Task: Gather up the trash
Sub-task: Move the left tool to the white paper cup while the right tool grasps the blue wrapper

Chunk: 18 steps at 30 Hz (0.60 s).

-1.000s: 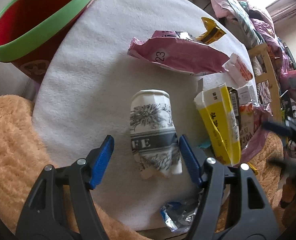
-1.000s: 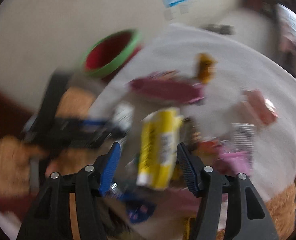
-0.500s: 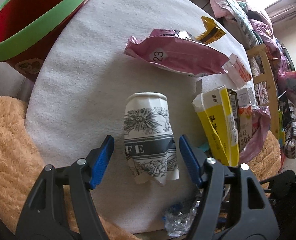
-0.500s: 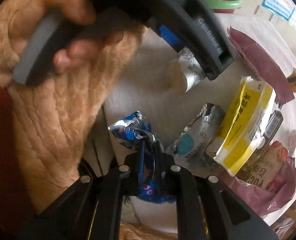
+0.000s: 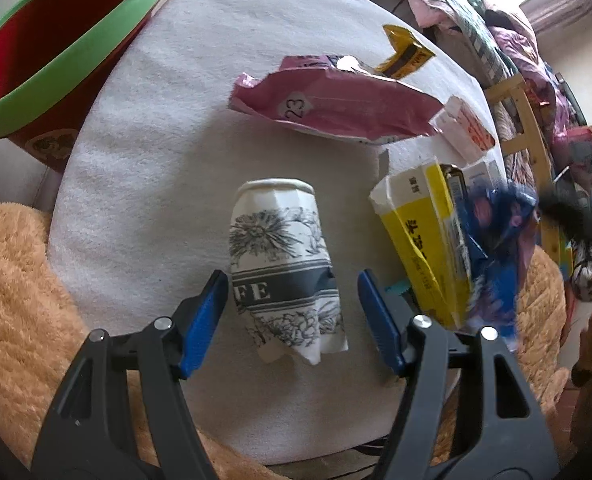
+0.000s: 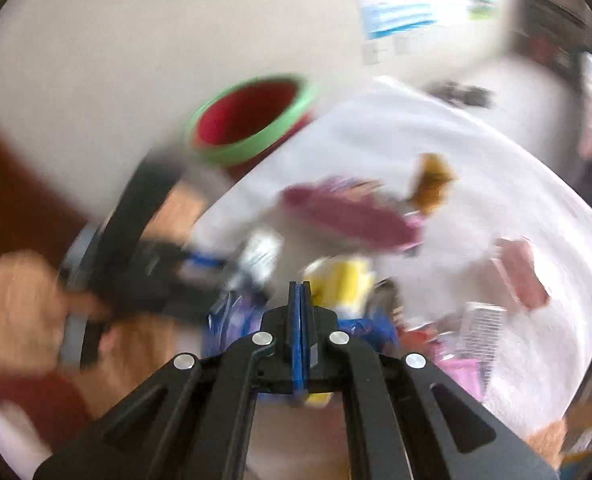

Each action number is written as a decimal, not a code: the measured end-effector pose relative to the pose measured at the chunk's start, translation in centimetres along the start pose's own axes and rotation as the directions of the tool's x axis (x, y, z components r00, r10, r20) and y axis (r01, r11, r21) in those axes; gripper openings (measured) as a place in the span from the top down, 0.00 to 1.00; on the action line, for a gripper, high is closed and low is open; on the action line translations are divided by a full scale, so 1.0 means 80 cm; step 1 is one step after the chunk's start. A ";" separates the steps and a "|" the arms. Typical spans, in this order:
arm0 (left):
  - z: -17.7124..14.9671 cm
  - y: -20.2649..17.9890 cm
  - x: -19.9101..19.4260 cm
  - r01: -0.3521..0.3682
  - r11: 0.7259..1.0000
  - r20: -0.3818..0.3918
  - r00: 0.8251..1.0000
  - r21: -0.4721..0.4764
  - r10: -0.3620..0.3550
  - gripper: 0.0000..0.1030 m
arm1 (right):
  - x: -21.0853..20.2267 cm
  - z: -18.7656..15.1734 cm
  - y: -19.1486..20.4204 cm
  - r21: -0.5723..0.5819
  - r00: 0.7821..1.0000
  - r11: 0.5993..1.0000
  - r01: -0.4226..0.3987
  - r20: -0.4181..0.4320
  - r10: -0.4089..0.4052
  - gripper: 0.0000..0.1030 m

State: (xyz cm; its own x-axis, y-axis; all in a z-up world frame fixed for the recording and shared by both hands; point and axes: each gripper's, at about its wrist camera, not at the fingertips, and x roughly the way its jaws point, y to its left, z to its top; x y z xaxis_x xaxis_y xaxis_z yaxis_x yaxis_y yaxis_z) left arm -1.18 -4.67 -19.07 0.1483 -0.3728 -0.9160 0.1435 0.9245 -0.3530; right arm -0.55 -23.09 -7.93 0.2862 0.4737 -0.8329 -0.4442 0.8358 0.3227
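Here our right gripper (image 6: 301, 292) is pressed together on the blue wrapper (image 5: 496, 240), lifted beside the yellow box (image 5: 424, 240). We should carry it steadily over the bin (image 5: 56, 68). The left gripper (image 5: 292, 296) stands spread around the paper cup (image 5: 284, 256), not touching.

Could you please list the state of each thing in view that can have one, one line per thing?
paper cup: crushed, lying on its side between the left gripper's fingers, not gripped.
left gripper: open.
right gripper: shut on the blue wrapper.
blue wrapper: crumpled, lifted, blurred.
yellow carton: torn open, lying flat.
pink bag: opened, lying flat.
bin: open; the part of its inside in view is empty.
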 end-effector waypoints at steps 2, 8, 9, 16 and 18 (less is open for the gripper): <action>0.000 -0.003 0.001 -0.001 1.000 -0.004 1.000 0.004 0.002 0.38 | 0.003 0.011 -0.020 0.102 0.999 0.995 -0.008 0.040 0.004 1.00; -0.001 -0.005 -0.006 -0.001 1.000 0.005 1.000 0.009 0.001 0.38 | 0.012 0.015 -0.030 0.190 0.998 0.982 -0.001 0.063 -0.012 0.95; -0.001 -0.006 -0.007 -0.002 1.000 0.006 1.000 0.013 0.002 0.38 | 0.011 0.012 -0.028 0.187 0.999 0.982 -0.003 0.050 -0.007 0.91; -0.001 -0.006 0.006 -0.006 1.000 -0.025 1.000 0.006 0.007 0.38 | -0.016 -0.030 -0.007 0.082 0.998 0.995 0.061 -0.028 -0.059 0.62; 0.001 -0.010 0.010 -0.011 1.000 -0.033 0.999 0.017 0.012 0.38 | -0.010 -0.042 -0.005 0.080 0.996 0.994 0.070 -0.063 -0.065 0.61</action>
State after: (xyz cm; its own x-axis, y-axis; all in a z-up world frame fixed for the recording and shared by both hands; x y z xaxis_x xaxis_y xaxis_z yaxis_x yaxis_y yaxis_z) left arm -1.12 -5.70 -19.53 0.1180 -0.3589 -0.9259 0.1588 0.9272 -0.3392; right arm -3.45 -24.70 -8.92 0.2605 0.4001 -0.8786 -0.3539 0.8863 0.2987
